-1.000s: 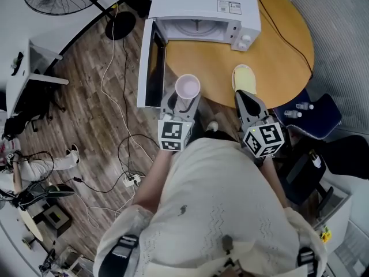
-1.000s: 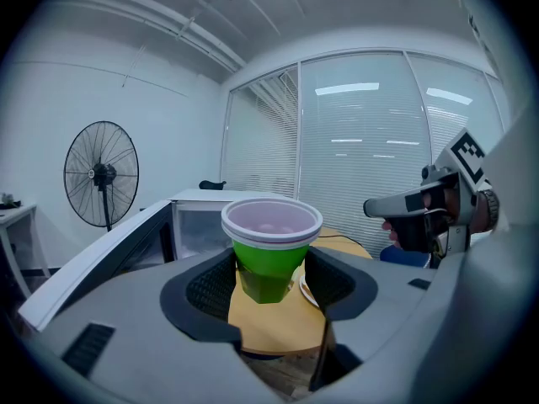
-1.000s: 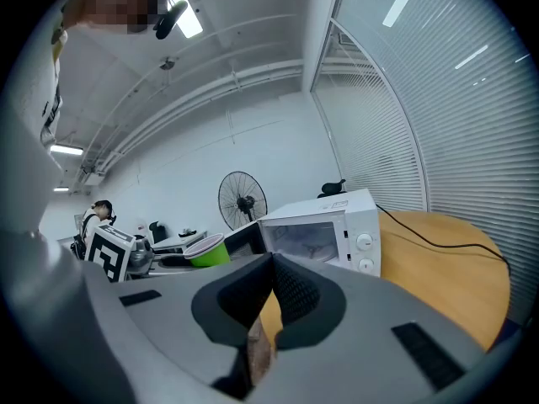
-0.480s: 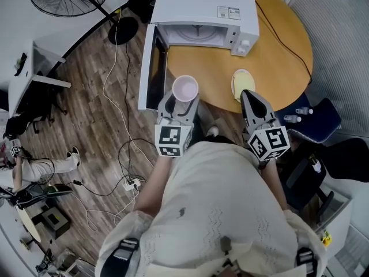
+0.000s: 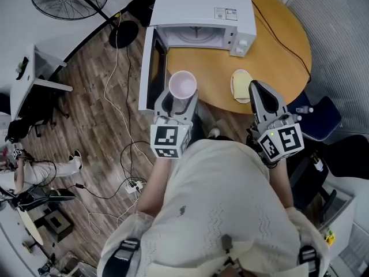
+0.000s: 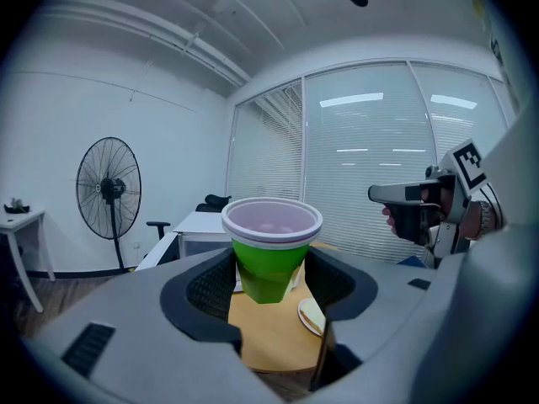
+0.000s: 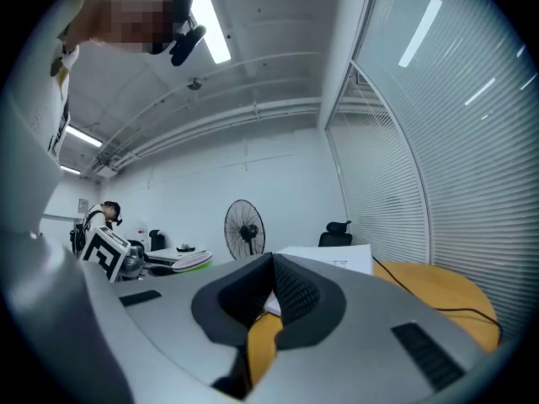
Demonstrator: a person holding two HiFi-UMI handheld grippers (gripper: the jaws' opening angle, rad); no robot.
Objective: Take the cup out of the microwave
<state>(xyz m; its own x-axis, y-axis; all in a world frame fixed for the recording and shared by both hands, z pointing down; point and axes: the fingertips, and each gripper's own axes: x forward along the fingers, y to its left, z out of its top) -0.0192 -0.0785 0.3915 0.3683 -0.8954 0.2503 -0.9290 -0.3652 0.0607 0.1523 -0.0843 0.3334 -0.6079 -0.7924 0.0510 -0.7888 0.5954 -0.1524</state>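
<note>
**Cup is out of the oven, held in the left gripper**

The green cup (image 6: 269, 263) with its pale rim stands upright between the jaws of the left gripper (image 5: 180, 103). The jaws are wide apart and their pads press on the lower half of the cup wall from both sides. The cup is outside the microwave (image 5: 202, 7), in the air at the near edge of the round table (image 5: 282, 39), beside the open door (image 5: 151, 68). The right gripper (image 5: 258, 90) has its jaws together and holds nothing.

The cup looks like thin plastic or paper, so it is probably light and easy to crush. A soft grip below the rim, where the wall is narrower, seems the best place. Too much pressure could bend it or make it slip upward. The inside looks pale, and I cannot tell whether there is liquid, so it should be kept upright.
</note>
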